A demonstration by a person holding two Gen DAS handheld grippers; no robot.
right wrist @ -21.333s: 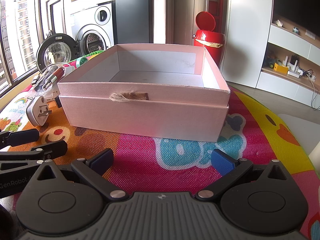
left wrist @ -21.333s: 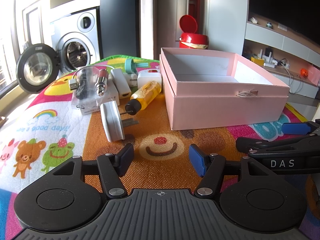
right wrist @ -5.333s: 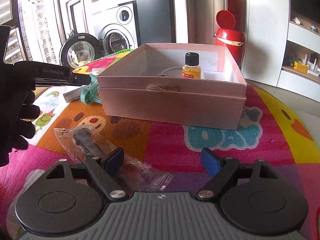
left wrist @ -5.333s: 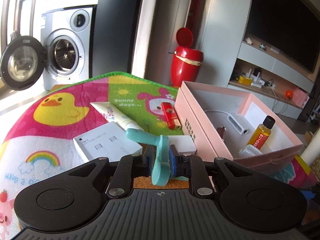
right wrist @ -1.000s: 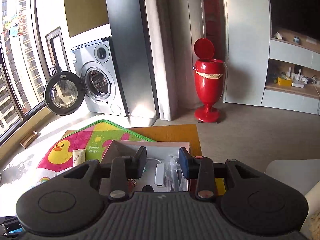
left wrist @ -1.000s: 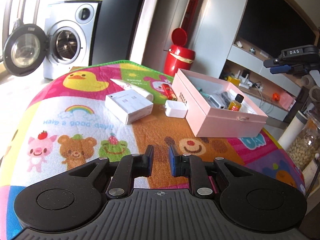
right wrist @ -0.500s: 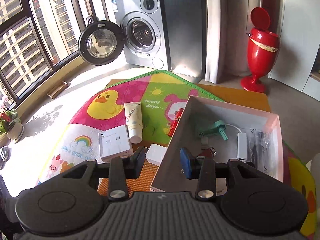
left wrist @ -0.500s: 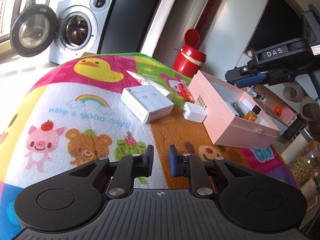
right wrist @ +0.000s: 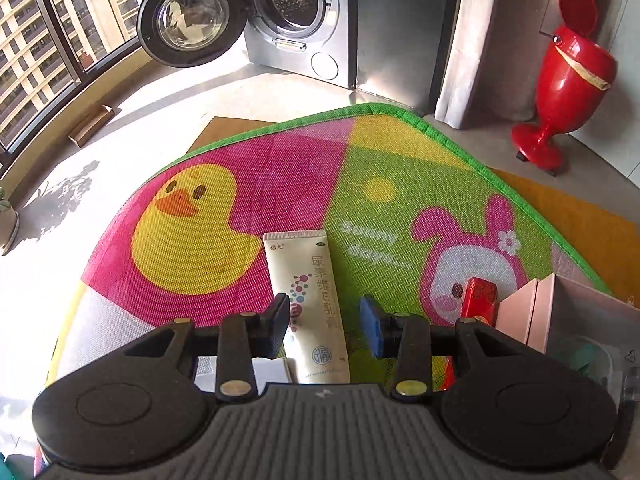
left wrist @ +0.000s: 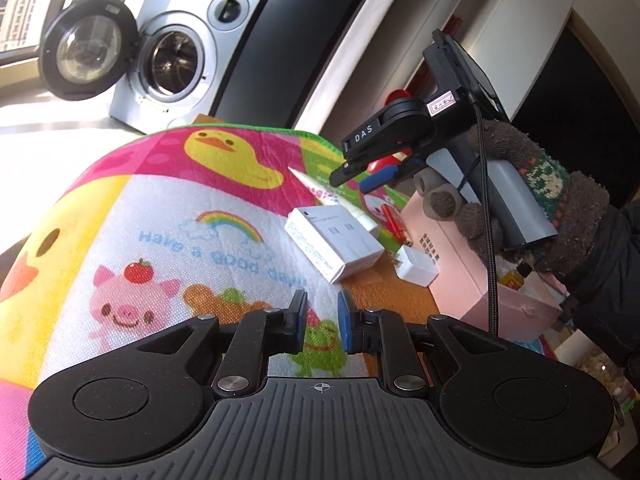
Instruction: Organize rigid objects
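Observation:
A cream tube (right wrist: 310,304) lies on the cartoon mat between the fingers of my right gripper (right wrist: 325,326), which is open and hovers over it. A red lighter (right wrist: 478,300) lies just right of it, beside the pink box (right wrist: 540,312). In the left wrist view the right gripper (left wrist: 360,178) hangs above the tube (left wrist: 332,198), with a white carton (left wrist: 334,242), a white charger (left wrist: 418,268), the lighter (left wrist: 394,226) and the pink box (left wrist: 472,276) below. My left gripper (left wrist: 322,322) is empty, its jaws nearly closed with a narrow gap, above the mat's near side.
An open washing machine (right wrist: 240,12) stands beyond the mat's far edge (right wrist: 360,114). A red bin (right wrist: 568,76) stands on the floor at the far right. A gloved hand (left wrist: 520,192) holds the right gripper over the box.
My right gripper has moved left off the pink box and down over the cream tube, opening wider. My left gripper has pulled back and tilted; its jaws are unchanged.

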